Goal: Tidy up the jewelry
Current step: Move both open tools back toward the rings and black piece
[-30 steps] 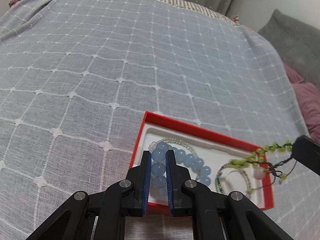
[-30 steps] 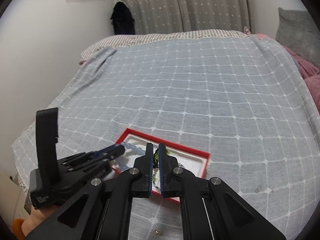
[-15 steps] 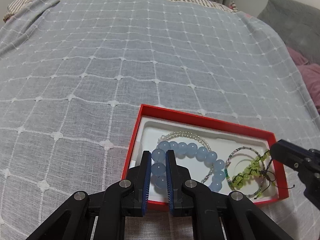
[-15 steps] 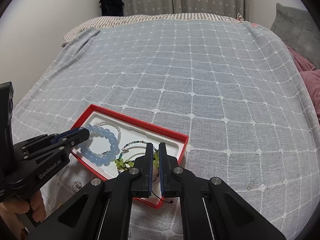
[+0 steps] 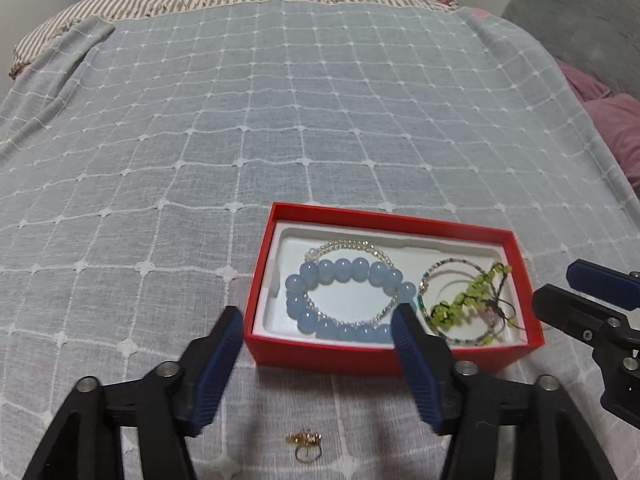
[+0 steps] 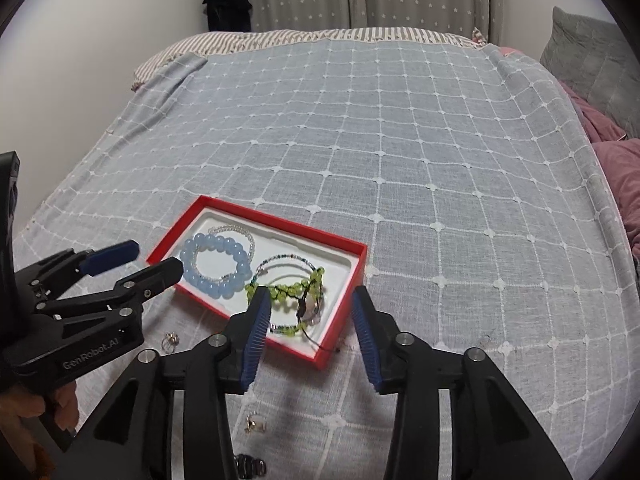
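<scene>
A red box point(image 5: 396, 220) with a white insert lies on the grey checked bedspread. In it rest a blue bead bracelet point(image 5: 344, 270), a clear bead strand and a green bead bracelet point(image 5: 468, 300). My left gripper point(image 5: 318, 316) hovers just before the box's near wall, its jaws opening with nothing pressed between them. At the box's right end my right gripper point(image 5: 556, 286) is also opening. In the right wrist view the right gripper point(image 6: 311, 296) frames the green bracelet point(image 6: 288, 292), which lies loose in the box point(image 6: 288, 220). The left gripper point(image 6: 156, 258) stands beside the blue bracelet point(image 6: 236, 258).
A gold ring point(image 5: 305, 440) lies on the bedspread near me, in front of the box. More small pieces lie nearby: a ring point(image 6: 172, 338), an earring point(image 6: 254, 424) and a dark piece point(image 6: 248, 464). Mauve bedding point(image 6: 624, 176) and a grey pillow point(image 6: 592, 68) sit at the right.
Both grippers were shut, the left on the blue bracelet and the right on the green one. Both have now opened and drawn back, and the two bracelets lie in the box.
</scene>
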Available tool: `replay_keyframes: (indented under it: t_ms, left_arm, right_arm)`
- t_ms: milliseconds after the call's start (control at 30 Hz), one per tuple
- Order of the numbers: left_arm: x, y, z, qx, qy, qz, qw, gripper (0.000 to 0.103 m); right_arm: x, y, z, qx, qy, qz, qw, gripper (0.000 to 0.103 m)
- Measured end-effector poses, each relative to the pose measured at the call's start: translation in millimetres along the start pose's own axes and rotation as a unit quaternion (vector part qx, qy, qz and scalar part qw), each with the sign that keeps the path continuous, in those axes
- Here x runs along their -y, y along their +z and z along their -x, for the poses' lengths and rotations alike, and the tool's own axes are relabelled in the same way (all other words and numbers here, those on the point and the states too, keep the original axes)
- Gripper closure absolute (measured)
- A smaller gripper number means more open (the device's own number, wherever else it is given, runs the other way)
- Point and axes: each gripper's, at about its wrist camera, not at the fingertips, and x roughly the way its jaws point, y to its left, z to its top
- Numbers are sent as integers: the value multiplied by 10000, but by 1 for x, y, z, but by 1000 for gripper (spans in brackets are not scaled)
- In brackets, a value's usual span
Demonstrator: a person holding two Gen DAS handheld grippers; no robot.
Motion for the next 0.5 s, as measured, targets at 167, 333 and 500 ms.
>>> replay_keyframes:
  t_ms: [167, 333, 500]
  left_arm:
    - [-1, -12, 6, -151, -23, -38, 9999, 22]
    - [-3, -25, 8, -357, -37, -87, 9993, 17]
    - [-4, -40, 8, -641, -193, -123, 9977, 14]
  right_arm:
    - [4, -15, 11, -66, -69, 5, 10000, 44]
    - [5, -31, 16, -185, -78, 18, 9998, 42]
    - [6, -46, 16, -388, -13, 5, 9992, 40]
